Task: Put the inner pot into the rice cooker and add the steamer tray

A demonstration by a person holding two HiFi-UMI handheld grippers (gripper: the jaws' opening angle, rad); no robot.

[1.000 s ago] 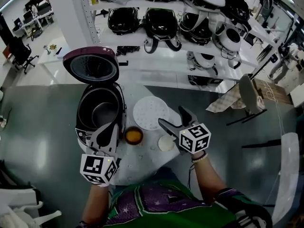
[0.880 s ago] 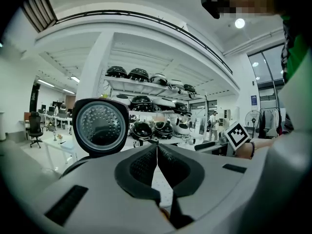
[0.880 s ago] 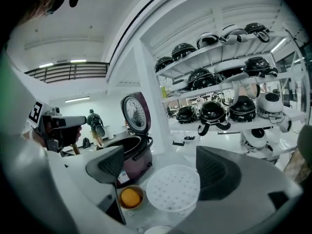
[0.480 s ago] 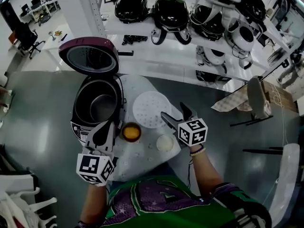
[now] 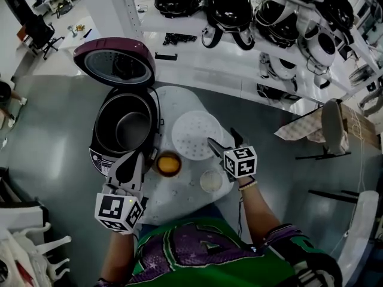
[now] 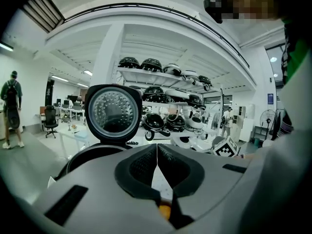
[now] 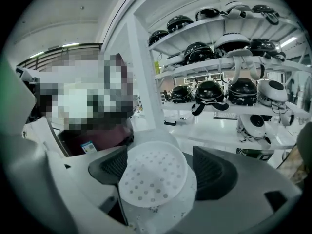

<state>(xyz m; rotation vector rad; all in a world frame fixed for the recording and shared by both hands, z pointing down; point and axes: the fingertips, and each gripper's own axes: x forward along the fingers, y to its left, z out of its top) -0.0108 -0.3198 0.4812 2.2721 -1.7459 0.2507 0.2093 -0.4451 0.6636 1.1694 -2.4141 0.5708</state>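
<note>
A person in a green and purple shirt (image 5: 191,250) stands at a round white table (image 5: 173,205), a pair of tongs in each hand. The left gripper (image 5: 133,160) has its jaws pressed together with nothing between them, and points toward the front of the rice cooker (image 5: 99,157). The right gripper (image 5: 222,139) has its jaws wide apart, though they have just been closing a little. The steamer tray (image 5: 196,133) shows in the gap between them, and the pads are not pressing on it.

Between the two tools sit a small bowl with orange contents (image 5: 168,164) and, nearer the right hand, a small white round dish (image 5: 210,181). The perforated white tray lies flat on the table just beyond them, beside the cooker. The inner pot (image 5: 122,130) sits inside the cooker body, whose maroon lid (image 5: 114,61) stands open. Behind the table, white shelving (image 5: 197,70) carries rows of black and white rice cookers (image 5: 230,8).
</note>
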